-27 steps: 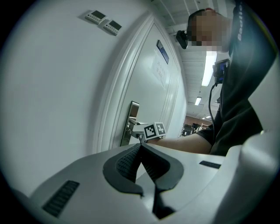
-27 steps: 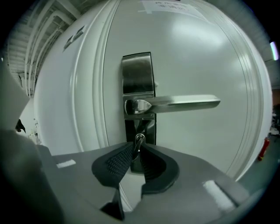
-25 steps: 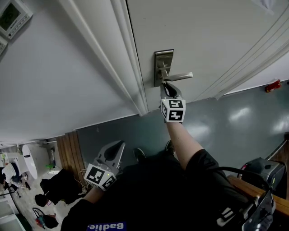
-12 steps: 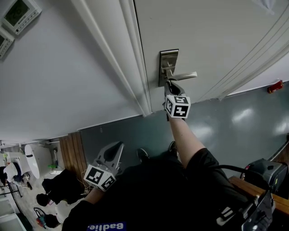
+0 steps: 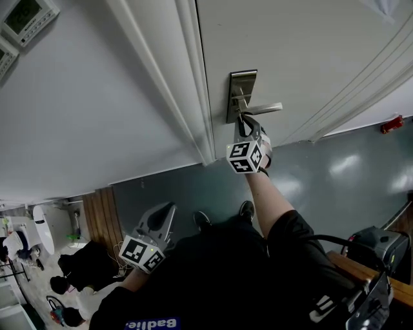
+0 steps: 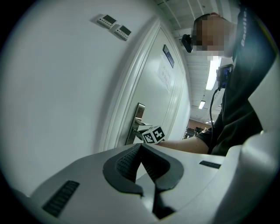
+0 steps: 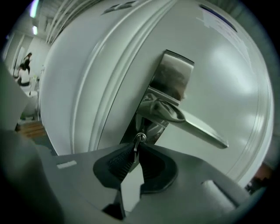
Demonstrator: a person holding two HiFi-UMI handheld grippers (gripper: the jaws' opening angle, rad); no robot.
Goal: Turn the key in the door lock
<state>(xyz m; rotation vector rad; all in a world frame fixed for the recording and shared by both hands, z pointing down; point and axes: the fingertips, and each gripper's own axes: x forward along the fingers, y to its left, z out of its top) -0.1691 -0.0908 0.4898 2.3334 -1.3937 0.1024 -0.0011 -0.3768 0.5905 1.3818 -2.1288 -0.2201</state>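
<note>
A steel lock plate (image 5: 241,90) with a lever handle (image 5: 264,108) sits on the white door (image 5: 310,45). My right gripper (image 5: 243,120) is at the plate just below the lever. In the right gripper view a small metal key (image 7: 138,141) sticks out of the keyhole below the handle (image 7: 199,127), and the jaws of my right gripper (image 7: 136,151) are closing, their tips pinching the key's head. My left gripper (image 5: 161,219) hangs low beside my body, away from the door, its pads (image 6: 131,159) meeting at the tip with nothing between them.
A white moulded door frame (image 5: 187,84) runs left of the lock. Two wall control panels (image 5: 22,16) hang at the top left. Dark bags (image 5: 77,264) lie on the floor at lower left, a grey machine (image 5: 374,248) at lower right, a red object (image 5: 390,124) by the wall.
My right gripper has rolled about its own axis at the keyhole, its marker cube showing another face. My left gripper has stayed put.
</note>
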